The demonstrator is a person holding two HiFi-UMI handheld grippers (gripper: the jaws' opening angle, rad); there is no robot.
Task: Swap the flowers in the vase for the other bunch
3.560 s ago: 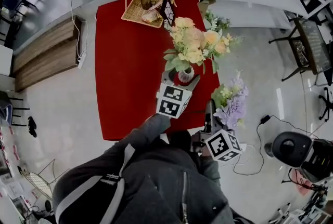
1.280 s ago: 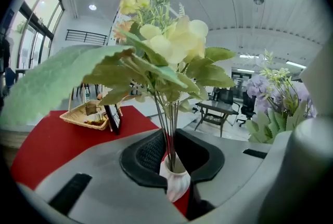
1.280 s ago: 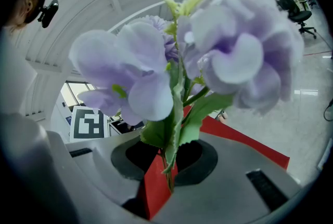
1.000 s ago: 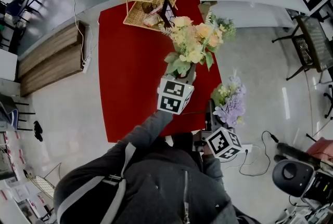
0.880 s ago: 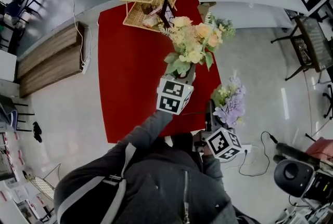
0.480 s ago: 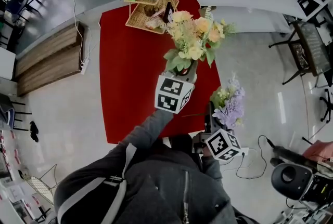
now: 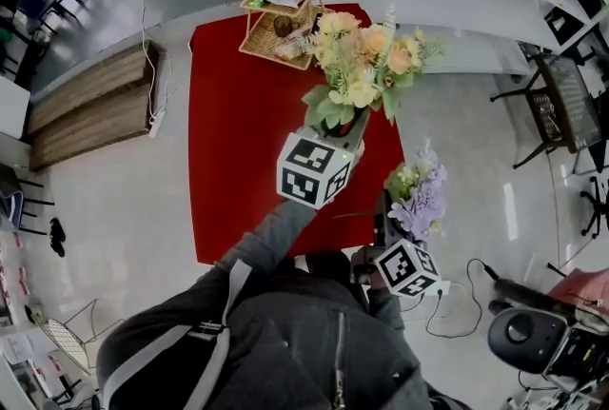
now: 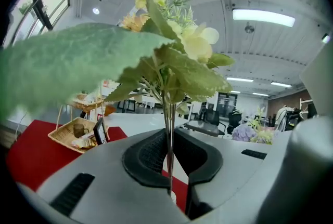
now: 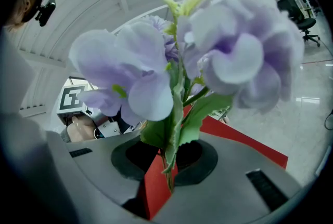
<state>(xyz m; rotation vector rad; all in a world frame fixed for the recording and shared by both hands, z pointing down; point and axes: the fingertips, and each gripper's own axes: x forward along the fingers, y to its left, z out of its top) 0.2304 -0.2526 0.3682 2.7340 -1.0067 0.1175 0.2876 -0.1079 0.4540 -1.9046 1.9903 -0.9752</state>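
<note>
The yellow and peach bunch of artificial flowers (image 7: 366, 61) (image 8: 171, 41) stands upright in the left gripper (image 7: 344, 136) (image 8: 169, 158). The jaws are drawn almost together, and their ribbed dark pads pinch the thin green stems (image 8: 167, 129) low down. The blooms and broad, toothed green leaves spread out above and in front of the gripper, and one large leaf fills the left of the left gripper view. In the head view the bunch hangs over the right edge of the red-covered table (image 7: 238, 132), about midway along it. Its leaves hide whatever is directly beneath them.

The right gripper (image 7: 385, 213) (image 9: 169, 166) has its jaws narrowed on the stem of a lilac bunch of artificial flowers (image 7: 419, 194) (image 9: 197, 56). The pale purple blooms and green leaves rise above the jaws. This bunch is held off the table, just outside its right edge near the near right corner, over the grey floor (image 7: 457, 142).

The two bunches are well apart, with the yellow one farther from the person. A two-tier wicker basket (image 7: 276, 18) (image 8: 78, 132) sits at the table's far edge.
</note>
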